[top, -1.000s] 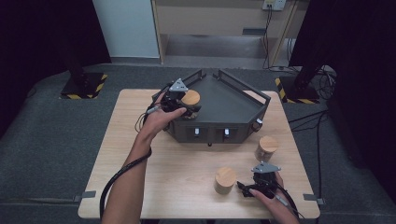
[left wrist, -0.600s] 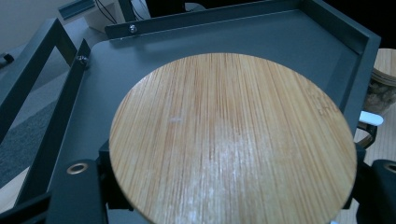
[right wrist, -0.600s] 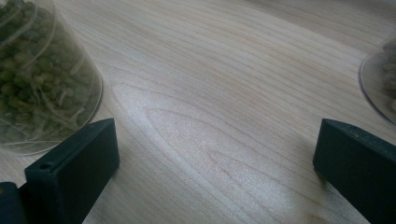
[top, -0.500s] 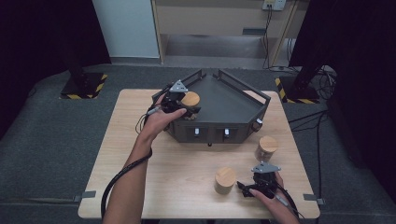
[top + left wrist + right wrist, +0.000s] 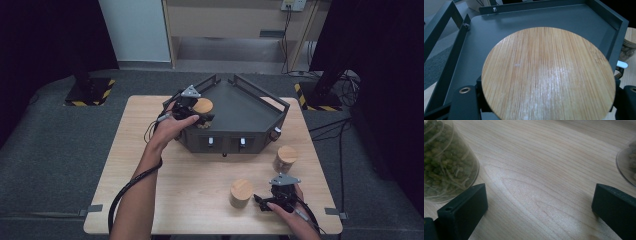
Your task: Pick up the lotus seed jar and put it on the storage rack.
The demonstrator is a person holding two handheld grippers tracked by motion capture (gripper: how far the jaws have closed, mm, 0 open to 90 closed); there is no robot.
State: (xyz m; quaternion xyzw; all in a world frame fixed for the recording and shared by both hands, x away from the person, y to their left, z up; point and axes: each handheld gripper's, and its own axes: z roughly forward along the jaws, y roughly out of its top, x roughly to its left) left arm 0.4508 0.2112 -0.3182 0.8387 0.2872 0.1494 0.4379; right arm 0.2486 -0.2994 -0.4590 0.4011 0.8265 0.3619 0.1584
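still unreadable, faint lid [image 5: 599, 56] engraving; left tool [image 5: 196, 111] pinching jar [image 5: 203, 111], right tool [image 5: 263, 200] spread.

I see the jar with the bamboo lid [image 5: 203, 106] standing upright at the left front corner of the dark grey tray [image 5: 250, 107], its round, pale-grained lid level and facing up. Through my left gripper view that lid [image 5: 546, 75] spans most of the frame, with the tray's flat floor and low rails [image 5: 544, 6] behind it. I cannot tell the jar's contents.
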